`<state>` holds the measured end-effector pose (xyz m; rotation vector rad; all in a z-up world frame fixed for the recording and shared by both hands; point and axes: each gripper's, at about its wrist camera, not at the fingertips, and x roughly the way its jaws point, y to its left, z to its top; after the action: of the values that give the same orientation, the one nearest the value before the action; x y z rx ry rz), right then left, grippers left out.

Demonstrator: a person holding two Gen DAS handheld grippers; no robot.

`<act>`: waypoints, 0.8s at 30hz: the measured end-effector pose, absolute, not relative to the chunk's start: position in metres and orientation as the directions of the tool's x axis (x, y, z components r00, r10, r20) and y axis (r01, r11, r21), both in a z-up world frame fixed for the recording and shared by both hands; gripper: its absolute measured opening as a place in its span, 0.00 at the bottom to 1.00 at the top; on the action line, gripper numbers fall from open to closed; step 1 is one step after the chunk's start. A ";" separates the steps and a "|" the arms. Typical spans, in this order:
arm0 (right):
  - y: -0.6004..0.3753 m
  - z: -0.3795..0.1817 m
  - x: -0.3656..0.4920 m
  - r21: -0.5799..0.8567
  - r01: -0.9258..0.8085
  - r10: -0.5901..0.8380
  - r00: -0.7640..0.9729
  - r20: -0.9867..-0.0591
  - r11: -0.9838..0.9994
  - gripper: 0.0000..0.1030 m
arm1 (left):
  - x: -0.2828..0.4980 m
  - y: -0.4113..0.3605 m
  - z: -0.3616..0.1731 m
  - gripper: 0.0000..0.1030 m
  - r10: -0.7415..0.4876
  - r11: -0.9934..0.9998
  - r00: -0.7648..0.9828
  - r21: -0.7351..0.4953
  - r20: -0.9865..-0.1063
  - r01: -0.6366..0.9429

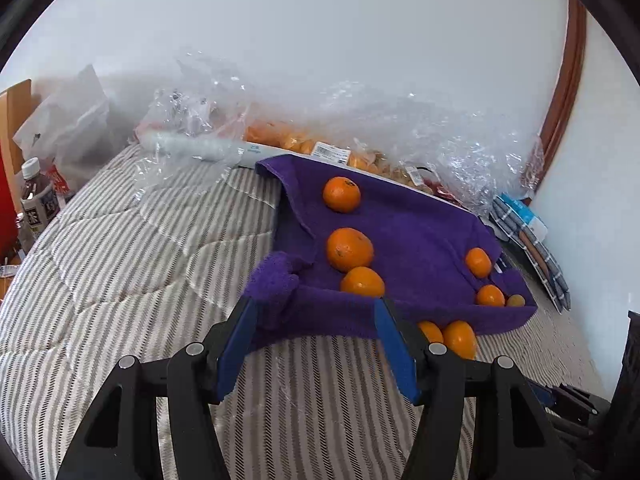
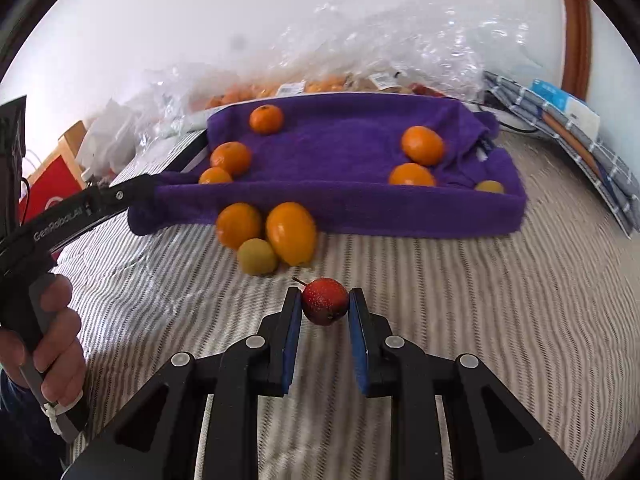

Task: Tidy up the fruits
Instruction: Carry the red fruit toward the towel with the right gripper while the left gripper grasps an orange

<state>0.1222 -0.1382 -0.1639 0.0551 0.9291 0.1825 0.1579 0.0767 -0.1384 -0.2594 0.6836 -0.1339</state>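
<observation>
Two grippers work over a striped bed quilt (image 2: 480, 300). The right gripper (image 2: 325, 300) has its blue fingers (image 2: 291, 332) pinching a small red fruit (image 2: 324, 301) (its stem points left), just in front of a purple towel (image 2: 340, 148). The left gripper (image 1: 316, 308) reaches the towel's near edge, its fingers (image 1: 240, 344) spread around a bunched fold of the cloth. Several oranges (image 2: 422, 145) lie on the towel; two more oranges (image 2: 291, 232) and a yellowish fruit (image 2: 257, 257) sit on the quilt just beside it.
</observation>
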 end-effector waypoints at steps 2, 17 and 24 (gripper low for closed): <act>-0.151 -0.160 0.119 0.120 -0.111 0.163 0.599 -0.784 0.987 0.23 | 0.157 0.066 -0.142 0.58 -0.269 0.948 0.736 -0.307 -0.621 0.086; -0.207 -0.150 0.110 0.078 -0.039 0.084 0.642 -0.762 0.996 0.23 | 0.182 0.009 -0.164 0.43 -0.342 0.932 0.610 -0.343 -0.715 0.120; -0.209 -0.153 0.113 0.082 -0.040 0.088 0.642 -0.761 0.996 0.23 | 0.179 0.011 -0.164 0.30 -0.385 0.913 0.606 -0.385 -0.696 0.137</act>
<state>0.1127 -0.2093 -0.1530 0.0592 0.8704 0.0732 0.1786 0.0115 -0.1642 -0.3076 0.8710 -0.3074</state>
